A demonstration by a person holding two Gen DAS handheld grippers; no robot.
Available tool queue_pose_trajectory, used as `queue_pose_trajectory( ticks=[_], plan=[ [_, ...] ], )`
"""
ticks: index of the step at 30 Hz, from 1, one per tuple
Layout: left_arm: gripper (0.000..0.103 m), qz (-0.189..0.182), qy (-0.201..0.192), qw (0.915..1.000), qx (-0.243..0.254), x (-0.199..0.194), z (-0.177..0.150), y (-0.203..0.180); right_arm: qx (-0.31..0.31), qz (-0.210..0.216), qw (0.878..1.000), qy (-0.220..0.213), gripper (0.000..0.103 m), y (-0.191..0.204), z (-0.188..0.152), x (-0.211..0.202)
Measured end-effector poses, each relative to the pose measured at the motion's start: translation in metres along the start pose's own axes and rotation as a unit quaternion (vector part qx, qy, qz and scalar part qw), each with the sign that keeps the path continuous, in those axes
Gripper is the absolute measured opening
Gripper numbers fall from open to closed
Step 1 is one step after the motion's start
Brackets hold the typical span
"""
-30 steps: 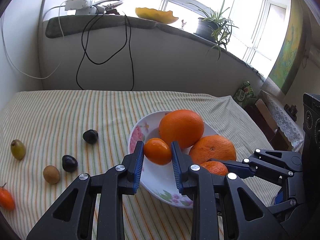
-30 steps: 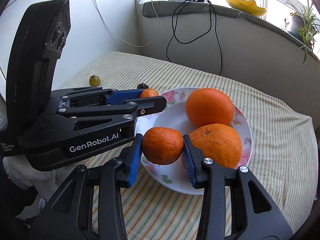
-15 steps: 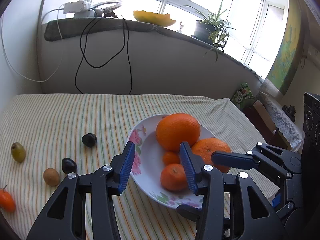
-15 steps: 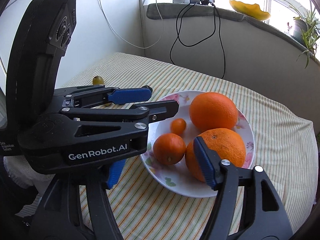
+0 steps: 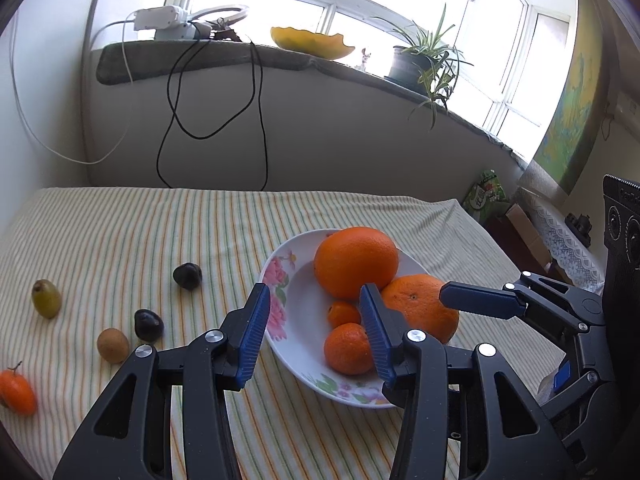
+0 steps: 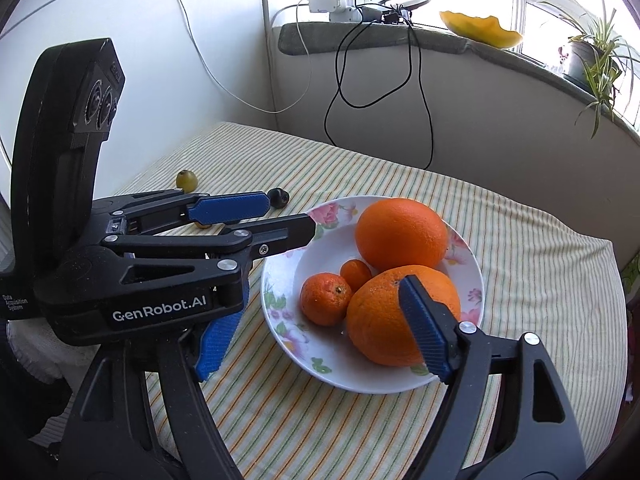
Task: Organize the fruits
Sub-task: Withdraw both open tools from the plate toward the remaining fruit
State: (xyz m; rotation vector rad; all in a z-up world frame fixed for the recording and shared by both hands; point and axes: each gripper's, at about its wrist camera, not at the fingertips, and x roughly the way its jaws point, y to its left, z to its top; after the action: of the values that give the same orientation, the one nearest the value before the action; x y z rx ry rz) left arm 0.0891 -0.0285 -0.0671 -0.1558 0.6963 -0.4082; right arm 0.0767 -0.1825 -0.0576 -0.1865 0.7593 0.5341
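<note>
Left gripper: jaws parted, nothing between them, poised over the plate's near rim.
Right gripper: jaws have just been opening and stand wide, gripping nothing.
Plate: on the striped cloth, holding two big oranges, a mandarin and a kumquat.
Loose fruit: green fruit, two dark fruits, brown fruit and orange fruit lie on the cloth left of the plate.

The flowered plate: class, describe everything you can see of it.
The plate is a shallow, round, glossy white dish that looks ceramic, with pink flowers and green leaves printed round its rim. It sits flat on the striped tablecloth. Two large oranges and two small ones rest in it, bunched together. Neither claw touches it.
</note>
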Motion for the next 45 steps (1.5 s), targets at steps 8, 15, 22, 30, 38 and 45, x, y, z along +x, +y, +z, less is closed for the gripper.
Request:
queue_pose_trajectory(
  ticks=[8,15,22,30,38,45],
  plan=[
    [0.045,0.015,-0.012,0.9998,-0.007,-0.018,-0.003,0.010,-0.007,0.006,1.000,-0.003,0.080,0.011,0.002,0.001],
    [0.045,0.029,-0.020,0.9993,-0.015,-0.033,-0.006,0.023,-0.016,0.013,1.000,-0.005,0.080,0.026,0.005,0.001],
    [0.045,0.051,-0.027,0.9981,-0.022,-0.052,-0.015,0.041,-0.019,0.023,1.000,-0.007,0.080,0.035,0.009,0.001],
    [0.045,0.093,-0.031,0.9944,-0.041,-0.076,-0.031,0.072,-0.037,0.041,0.998,-0.003,0.080,0.050,0.022,0.010],
    [0.045,0.125,-0.033,0.9894,-0.065,-0.097,-0.044,0.104,-0.063,0.073,0.995,0.004,0.080,0.066,0.039,0.028],
    [0.045,0.156,-0.028,0.9841,-0.080,-0.108,-0.058,0.129,-0.073,0.097,0.992,0.023,0.080,0.075,0.050,0.052]
  ],
)
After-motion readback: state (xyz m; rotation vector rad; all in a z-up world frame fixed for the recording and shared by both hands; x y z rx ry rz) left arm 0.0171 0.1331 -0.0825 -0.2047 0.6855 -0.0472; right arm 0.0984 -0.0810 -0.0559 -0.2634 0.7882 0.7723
